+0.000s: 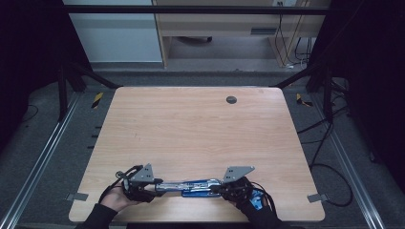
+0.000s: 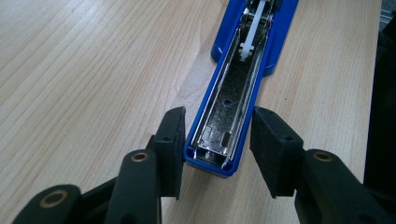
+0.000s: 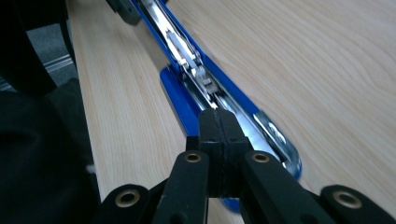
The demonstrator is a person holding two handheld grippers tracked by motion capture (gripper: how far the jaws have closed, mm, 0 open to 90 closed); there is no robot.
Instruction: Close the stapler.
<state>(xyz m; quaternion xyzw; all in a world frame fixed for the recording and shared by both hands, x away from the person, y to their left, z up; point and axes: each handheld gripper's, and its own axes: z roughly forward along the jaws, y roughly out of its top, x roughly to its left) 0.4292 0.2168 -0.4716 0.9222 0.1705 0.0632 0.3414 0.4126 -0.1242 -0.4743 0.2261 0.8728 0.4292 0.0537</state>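
Stapler point(image 1: 193, 187) lies flipped open flat at the near edge of the counter point(image 1: 191, 129), between our two grippers, its blue body and bare metal staple channel running left to right. Left gripper point(image 2: 217, 140) is open, pads on either side of the channel's end; one pad looks just touching the blue side, the other apart from it. Right gripper point(image 3: 218, 140) has its pads pressed together, sitting over the base end of the stapler; we cannot tell whether anything is pinched between them or whether they just press down. Our read: the step is steadying the opened stapler at both ends, likely to get at the channel. To do it well, we close the left pads squarely on the blue side walls, not the shiny rail, which looks slippery. We keep the right end pinned low so the body doesn't swing. White pusher point(image 2: 250, 35) sits far up the channel; stay clear of it.
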